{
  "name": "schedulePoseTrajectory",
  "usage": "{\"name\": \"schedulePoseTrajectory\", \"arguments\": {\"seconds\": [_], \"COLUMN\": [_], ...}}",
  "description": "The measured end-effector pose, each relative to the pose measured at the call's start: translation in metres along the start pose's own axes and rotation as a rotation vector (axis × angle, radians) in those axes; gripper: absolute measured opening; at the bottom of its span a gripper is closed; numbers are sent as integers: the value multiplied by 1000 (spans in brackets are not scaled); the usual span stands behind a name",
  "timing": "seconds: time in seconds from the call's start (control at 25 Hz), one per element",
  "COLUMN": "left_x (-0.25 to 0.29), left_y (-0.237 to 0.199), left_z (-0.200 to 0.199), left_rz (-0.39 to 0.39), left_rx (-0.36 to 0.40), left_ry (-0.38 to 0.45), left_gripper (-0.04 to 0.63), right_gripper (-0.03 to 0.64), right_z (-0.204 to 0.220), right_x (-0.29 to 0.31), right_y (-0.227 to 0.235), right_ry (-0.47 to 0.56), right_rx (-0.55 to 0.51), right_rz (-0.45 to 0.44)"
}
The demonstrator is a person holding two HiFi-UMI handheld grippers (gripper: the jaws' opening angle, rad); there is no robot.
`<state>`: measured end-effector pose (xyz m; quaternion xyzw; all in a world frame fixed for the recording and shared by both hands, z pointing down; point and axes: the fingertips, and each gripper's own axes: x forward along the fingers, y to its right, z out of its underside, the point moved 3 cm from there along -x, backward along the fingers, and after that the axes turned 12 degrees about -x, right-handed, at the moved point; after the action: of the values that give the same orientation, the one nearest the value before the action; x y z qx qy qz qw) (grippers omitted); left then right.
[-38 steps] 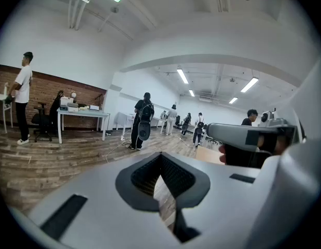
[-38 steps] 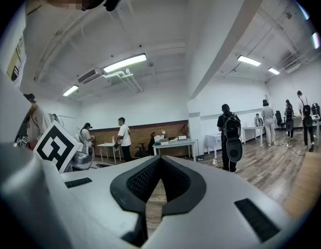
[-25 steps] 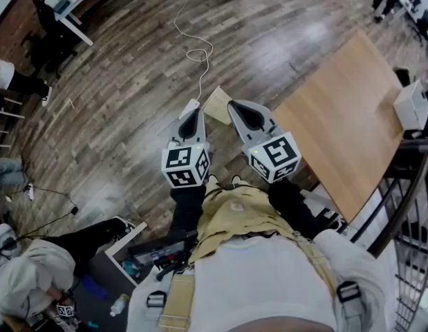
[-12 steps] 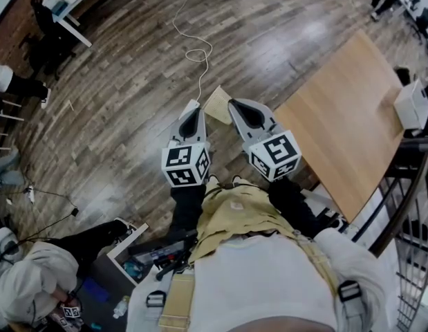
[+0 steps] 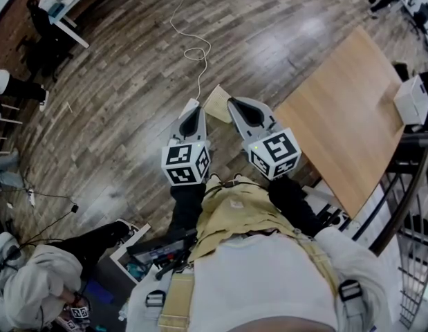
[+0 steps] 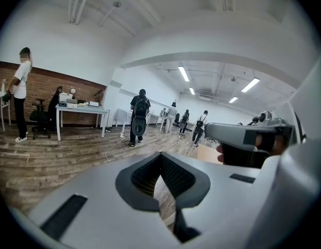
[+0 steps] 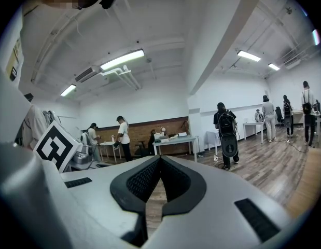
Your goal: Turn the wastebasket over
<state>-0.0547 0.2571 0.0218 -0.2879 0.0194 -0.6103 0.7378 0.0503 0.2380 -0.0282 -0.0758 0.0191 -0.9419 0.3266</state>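
Observation:
No wastebasket shows in any view. In the head view my left gripper (image 5: 191, 111) and right gripper (image 5: 236, 106) are held side by side in front of my body, above the wood floor (image 5: 131, 81), both pointing away from me. Both are shut, with nothing between the jaws. The left gripper view looks past its closed jaws (image 6: 161, 157) into a long room, with the right gripper (image 6: 243, 136) at the right. The right gripper view looks past its closed jaws (image 7: 160, 158), and the left gripper's marker cube (image 7: 54, 147) is at the left.
A light wooden table (image 5: 345, 116) stands to my right, with a white box (image 5: 411, 101) beyond it. A tan flat piece (image 5: 217, 104) lies on the floor between the gripper tips. A white cable (image 5: 193, 50) runs across the floor. A crouched person (image 5: 34, 289) is at lower left.
Both grippers have kept still. The crouched person at lower left has shifted a little.

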Motion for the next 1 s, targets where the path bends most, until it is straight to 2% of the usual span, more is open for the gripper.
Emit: {"name": "schedulePoseTrajectory", "arguments": {"seconds": [0.6,1.0], "left_x": [-5,-20], "left_y": [-27,-50], "left_z": [5,-8], "left_rz": [21,-26], "left_rx": [-23,-48], "left_ry": [-49,15], "left_gripper": [0,0], "right_gripper": [21,21], "right_z": [10,1], "right_x": [14,22], "right_y": [-17,-27], "right_ry": [-39,-15], "right_rx": [28,9], "right_rz": [40,46]}}
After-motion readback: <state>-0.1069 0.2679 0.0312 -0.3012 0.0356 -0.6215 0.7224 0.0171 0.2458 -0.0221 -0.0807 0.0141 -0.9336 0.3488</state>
